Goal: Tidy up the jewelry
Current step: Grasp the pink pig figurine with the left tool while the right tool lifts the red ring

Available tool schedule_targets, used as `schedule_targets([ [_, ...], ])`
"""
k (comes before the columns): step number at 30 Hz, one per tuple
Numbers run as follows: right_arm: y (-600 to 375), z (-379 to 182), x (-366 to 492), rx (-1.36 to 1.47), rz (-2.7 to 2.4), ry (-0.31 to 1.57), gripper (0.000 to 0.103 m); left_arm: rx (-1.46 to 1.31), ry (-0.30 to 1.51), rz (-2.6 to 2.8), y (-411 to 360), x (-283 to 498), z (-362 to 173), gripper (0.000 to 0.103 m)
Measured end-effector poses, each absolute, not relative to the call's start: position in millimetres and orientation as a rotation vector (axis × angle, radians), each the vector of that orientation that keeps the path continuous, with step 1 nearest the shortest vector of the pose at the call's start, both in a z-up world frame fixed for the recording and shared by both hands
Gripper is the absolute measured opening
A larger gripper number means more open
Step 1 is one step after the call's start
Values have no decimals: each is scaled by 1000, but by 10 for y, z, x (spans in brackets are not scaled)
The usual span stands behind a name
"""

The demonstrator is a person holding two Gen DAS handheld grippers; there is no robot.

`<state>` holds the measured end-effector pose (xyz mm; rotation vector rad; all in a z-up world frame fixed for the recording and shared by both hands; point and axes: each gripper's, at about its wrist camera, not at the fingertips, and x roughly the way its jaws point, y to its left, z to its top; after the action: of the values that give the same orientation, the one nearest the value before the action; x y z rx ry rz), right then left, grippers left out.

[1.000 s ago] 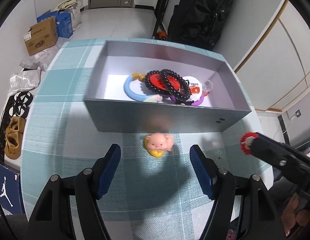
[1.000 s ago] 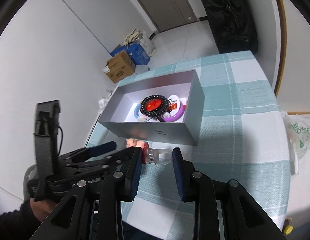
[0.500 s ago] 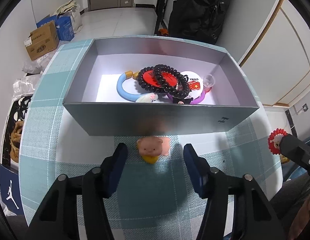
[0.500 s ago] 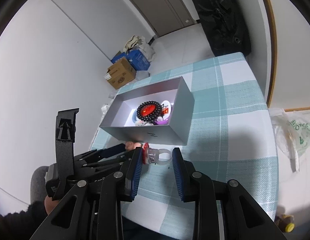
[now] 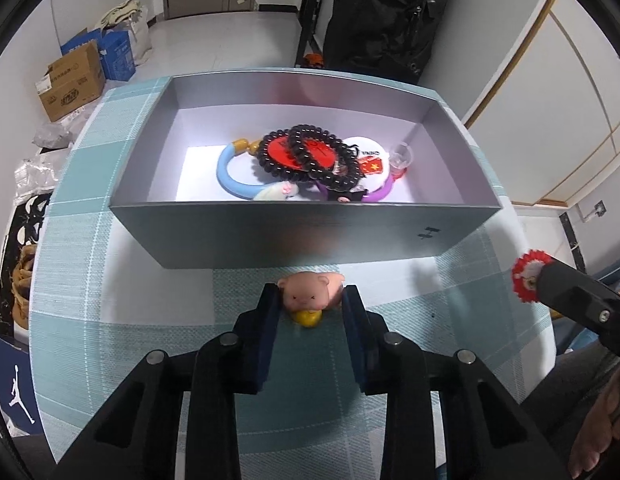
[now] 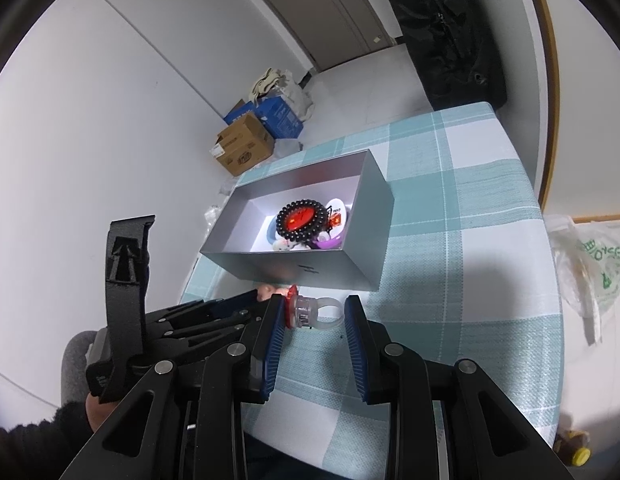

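A grey open box (image 5: 305, 236) (image 6: 310, 264) stands on the teal checked tablecloth and holds dark bead bracelets (image 5: 310, 154) (image 6: 301, 218), a blue bangle (image 5: 225, 172), a purple bangle and a white badge. My left gripper (image 5: 312, 300) is shut on a pink pig charm (image 5: 312, 294) with a yellow base, on the cloth just in front of the box. My right gripper (image 6: 314, 314) is shut on a clear plastic ring with a red flower top (image 6: 310, 312), held above the cloth right of the box front; the flower (image 5: 528, 276) also shows in the left wrist view.
The table edge (image 6: 550, 280) runs close on the right, with a plastic bag (image 6: 594, 264) beyond it. Cardboard boxes (image 5: 71, 80) and shoes (image 5: 23, 288) lie on the floor to the left. A black bag (image 5: 386, 16) stands behind the table.
My left gripper moved forward to the pig charm and closed on it. My right gripper, still holding the ring, rose and drew back a little.
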<state>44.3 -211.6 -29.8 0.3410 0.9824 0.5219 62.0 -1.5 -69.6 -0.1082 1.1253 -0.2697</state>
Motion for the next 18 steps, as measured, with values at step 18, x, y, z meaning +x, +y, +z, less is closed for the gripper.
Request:
schedule_targets([
  [18, -1981, -288, 470, 317, 526, 978, 29, -154, 1070, -334, 13, 523, -445, 26],
])
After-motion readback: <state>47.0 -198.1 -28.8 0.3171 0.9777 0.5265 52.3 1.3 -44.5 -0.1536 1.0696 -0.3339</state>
